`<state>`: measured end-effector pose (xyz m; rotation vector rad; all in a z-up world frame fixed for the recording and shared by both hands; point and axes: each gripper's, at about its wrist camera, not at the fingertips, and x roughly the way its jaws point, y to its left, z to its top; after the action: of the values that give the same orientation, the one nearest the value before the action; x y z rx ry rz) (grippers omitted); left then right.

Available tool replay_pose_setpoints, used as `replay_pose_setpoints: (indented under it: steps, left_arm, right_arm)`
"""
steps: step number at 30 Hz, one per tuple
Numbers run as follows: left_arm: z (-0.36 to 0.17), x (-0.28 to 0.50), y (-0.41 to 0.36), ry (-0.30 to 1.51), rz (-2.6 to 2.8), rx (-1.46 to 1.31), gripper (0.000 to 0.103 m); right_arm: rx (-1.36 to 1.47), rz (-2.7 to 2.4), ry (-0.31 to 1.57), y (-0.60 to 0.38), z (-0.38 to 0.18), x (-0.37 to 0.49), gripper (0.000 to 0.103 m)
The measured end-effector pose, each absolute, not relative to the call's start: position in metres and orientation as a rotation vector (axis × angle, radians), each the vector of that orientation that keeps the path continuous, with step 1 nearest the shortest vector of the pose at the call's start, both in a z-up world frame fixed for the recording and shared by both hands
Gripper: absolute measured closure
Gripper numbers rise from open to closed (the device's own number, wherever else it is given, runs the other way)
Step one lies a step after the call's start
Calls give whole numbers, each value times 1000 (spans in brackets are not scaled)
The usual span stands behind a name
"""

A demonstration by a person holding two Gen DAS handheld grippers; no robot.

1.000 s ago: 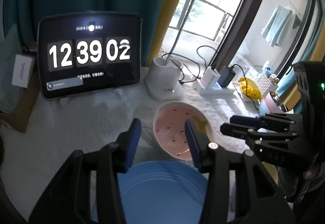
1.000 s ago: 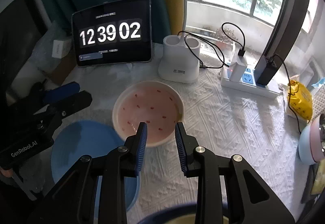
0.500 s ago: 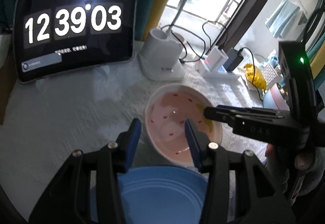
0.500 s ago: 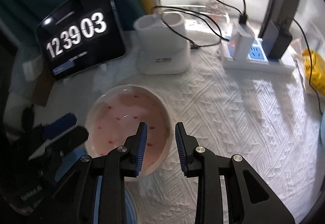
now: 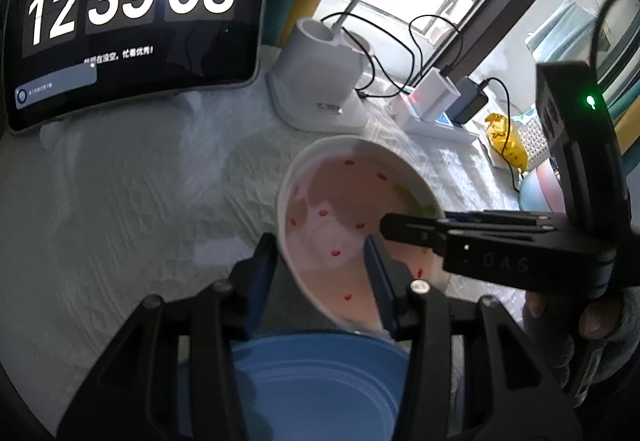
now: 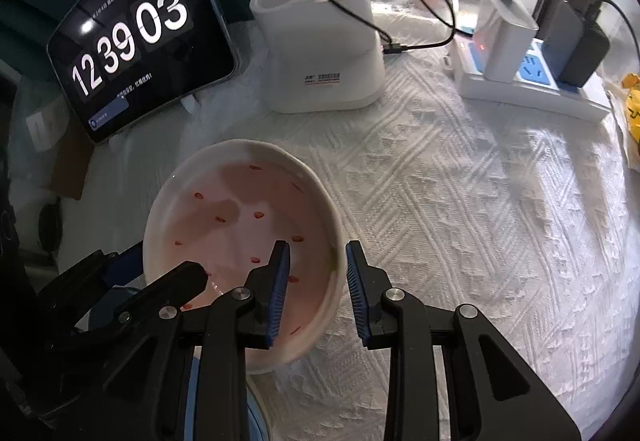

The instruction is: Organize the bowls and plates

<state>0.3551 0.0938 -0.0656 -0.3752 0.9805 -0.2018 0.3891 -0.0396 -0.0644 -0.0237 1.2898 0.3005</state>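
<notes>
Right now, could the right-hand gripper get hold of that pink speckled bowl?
Probably yes. The right gripper is open and its fingers straddle the near rim of the pink speckled bowl, one inside, one outside. Nothing blocks it; the left gripper straddles the opposite rim.

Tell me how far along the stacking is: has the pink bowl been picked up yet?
Nothing looks stacked yet. In hand: the pink speckled bowl has both grippers at it. The right gripper has open jaws straddling its right rim, and the left gripper straddles the left rim, also open. Whether the bowl has left the white cloth is unclear. Left: grip it and set it with the blue plate.
</notes>
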Motion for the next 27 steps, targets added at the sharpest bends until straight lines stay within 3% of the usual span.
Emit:
replay_pose_setpoints:
  steps: [10, 16, 27]
  left_arm:
    - [-74, 358, 84, 995, -176, -325, 58]
    - [-74, 359, 87, 987, -179, -341, 60]
    - [-50, 342, 83, 894, -198, -328, 63]
  right_arm:
    - [-89, 284, 1287, -25, -69, 389, 76]
    - [-125, 300, 1237, -23, -63, 385, 89]
    - [-121, 316, 1171, -37, -32, 369, 90]
